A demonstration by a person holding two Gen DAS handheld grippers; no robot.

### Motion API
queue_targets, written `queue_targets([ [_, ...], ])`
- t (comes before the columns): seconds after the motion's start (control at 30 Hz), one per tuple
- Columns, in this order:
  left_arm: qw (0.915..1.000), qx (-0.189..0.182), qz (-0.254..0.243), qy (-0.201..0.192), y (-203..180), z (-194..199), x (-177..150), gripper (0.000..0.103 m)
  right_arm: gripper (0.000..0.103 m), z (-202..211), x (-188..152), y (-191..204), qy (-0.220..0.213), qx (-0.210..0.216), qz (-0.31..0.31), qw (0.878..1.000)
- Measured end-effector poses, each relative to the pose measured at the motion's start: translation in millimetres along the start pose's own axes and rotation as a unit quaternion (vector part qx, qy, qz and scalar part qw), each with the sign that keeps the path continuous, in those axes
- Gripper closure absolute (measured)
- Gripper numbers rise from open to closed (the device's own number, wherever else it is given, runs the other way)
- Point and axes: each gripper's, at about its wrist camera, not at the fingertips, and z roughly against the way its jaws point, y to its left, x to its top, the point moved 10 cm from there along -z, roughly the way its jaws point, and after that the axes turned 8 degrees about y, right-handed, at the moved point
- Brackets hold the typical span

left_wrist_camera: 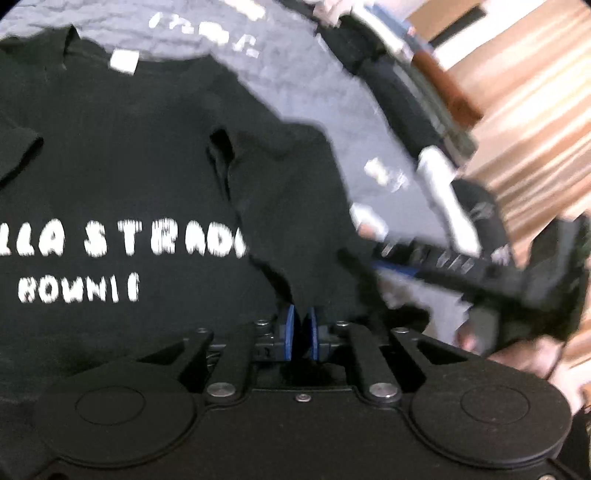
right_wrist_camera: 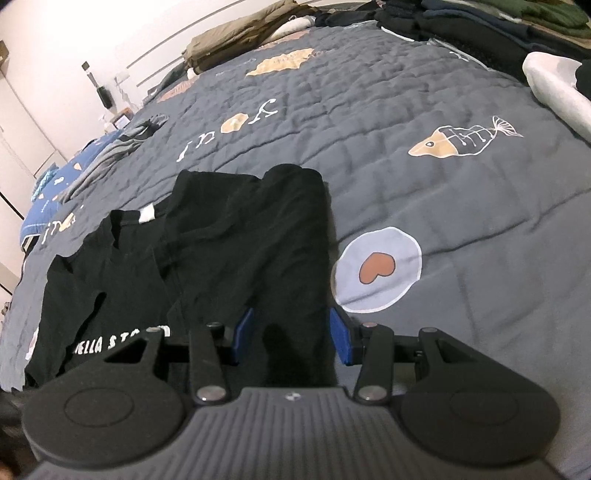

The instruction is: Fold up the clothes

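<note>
A black T-shirt [left_wrist_camera: 122, 177] with white lettering lies spread on a grey quilt [left_wrist_camera: 295, 74], its right side folded over toward the middle. My left gripper [left_wrist_camera: 302, 334] sits at the shirt's near edge, its blue pads [left_wrist_camera: 290, 332] close together with a ridge of black cloth pinched between them. In the right wrist view the same T-shirt [right_wrist_camera: 236, 240] shows its folded right panel running away from me. My right gripper [right_wrist_camera: 291, 334] stands open over that panel's near end, blue pads wide apart and the cloth lying loose between them. The left wrist view is blurred.
The quilt [right_wrist_camera: 424, 192] carries printed fish and letters. Stacks of folded dark clothes [right_wrist_camera: 480, 18] line the far right edge, with a white bundle [right_wrist_camera: 554, 85] beside them. An olive garment [right_wrist_camera: 240, 40] and a blue cloth [right_wrist_camera: 66, 173] lie at the far left. A hand [left_wrist_camera: 517, 354] holds the right gripper [left_wrist_camera: 373, 264].
</note>
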Motion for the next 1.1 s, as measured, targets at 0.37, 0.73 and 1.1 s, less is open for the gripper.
queue_targets([
  [0.37, 0.9945, 0.055, 0.008, -0.088, 39, 13, 73, 0.051, 0.058, -6, -1, 3, 0.006, -0.013, 0.012, 1.000],
  [0.73, 0.9948, 0.053, 0.043, -0.075, 59, -32, 98, 0.086, 0.058, -8, 0, 6, 0.005, -0.014, 0.022, 1.000],
  [1.1, 0.9893, 0.103, 0.029, -0.099, 62, 2, 81, 0.095, 0.058, -8, 1, 7, 0.003, -0.019, 0.029, 0.999],
])
